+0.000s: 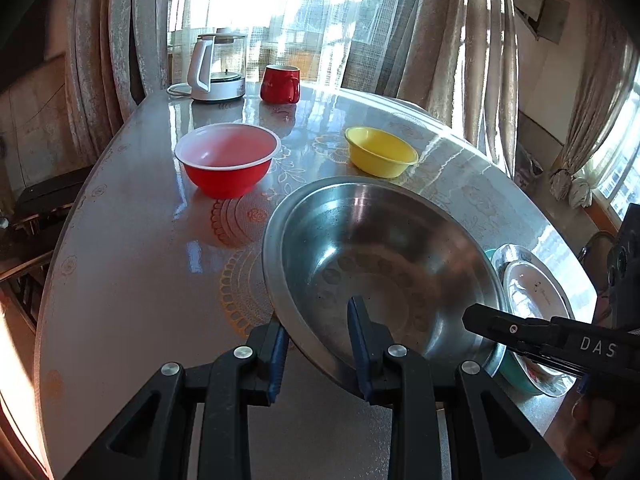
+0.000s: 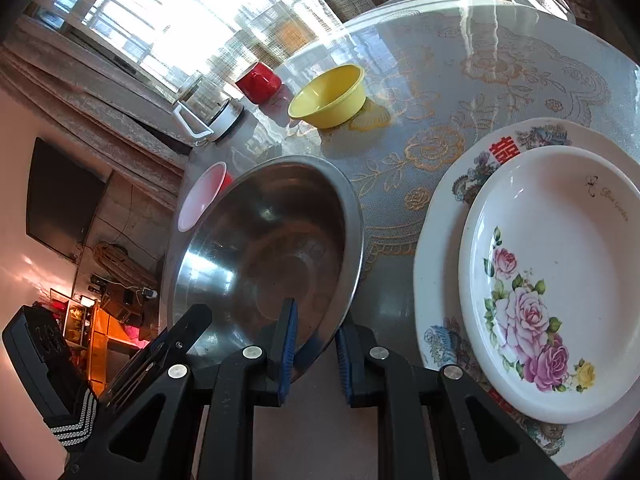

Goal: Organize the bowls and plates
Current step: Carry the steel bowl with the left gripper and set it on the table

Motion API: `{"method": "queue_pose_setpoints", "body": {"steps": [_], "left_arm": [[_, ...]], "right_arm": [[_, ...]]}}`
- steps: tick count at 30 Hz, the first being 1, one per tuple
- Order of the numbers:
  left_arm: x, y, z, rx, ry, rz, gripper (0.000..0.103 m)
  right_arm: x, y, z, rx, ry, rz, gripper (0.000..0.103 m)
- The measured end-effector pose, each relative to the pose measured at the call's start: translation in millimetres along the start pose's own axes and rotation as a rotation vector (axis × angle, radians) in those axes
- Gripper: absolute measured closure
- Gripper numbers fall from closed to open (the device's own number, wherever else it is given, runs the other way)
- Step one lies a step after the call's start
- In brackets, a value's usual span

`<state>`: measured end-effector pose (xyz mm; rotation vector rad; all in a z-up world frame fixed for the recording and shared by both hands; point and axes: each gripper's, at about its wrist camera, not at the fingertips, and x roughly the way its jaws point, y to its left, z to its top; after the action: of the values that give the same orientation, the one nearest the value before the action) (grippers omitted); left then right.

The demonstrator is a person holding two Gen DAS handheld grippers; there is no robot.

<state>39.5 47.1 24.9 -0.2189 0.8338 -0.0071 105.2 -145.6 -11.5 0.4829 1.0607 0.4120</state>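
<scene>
Broadly, the scene was carried by a round glossy worktop [image 1: 132, 264] under a lace-patterned cover, set before a bright curtained window. Above it the steel bowl [image 1: 380, 256], the largest vessel, was held tilted and apparently lifted off the surface, shared between both tools because so wide and shallow a bowl would tip if pinched at one spot only. Its near rim was clamped by the left gripper [image 1: 320, 346], one blue pad outside the wall and one inside. The opposite side of the rim was clamped in the same way by the right gripper [image 2: 316, 354], its pads drawn closer together on the thin edge.

Just beside the bowl a stack was seen: a large patterned plate [image 2: 540, 136] with a rose-printed plate [image 2: 560, 280] nested on it, and in the left view a teal rim showed beneath them. The stack was probably built biggest-first so that it sat steady.

Further back the red bowl [image 1: 226, 164] and the smaller yellow bowl [image 1: 380, 152] were left standing well apart, seemingly not yet sorted. A glass kettle [image 1: 218, 68] and a red mug [image 1: 280, 84] were kept near the far edge, clear of the work.
</scene>
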Motion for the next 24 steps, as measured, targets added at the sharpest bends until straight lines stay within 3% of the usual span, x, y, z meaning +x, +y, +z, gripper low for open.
{"method": "queue_pose_setpoints", "body": {"steps": [24], "left_arm": [[3.7, 8.3, -26.0, -0.014, 0.049, 0.002, 0.072]], "right_arm": [[0.5, -4.2, -24.0, -0.026, 0.01, -0.031, 0.082]]}}
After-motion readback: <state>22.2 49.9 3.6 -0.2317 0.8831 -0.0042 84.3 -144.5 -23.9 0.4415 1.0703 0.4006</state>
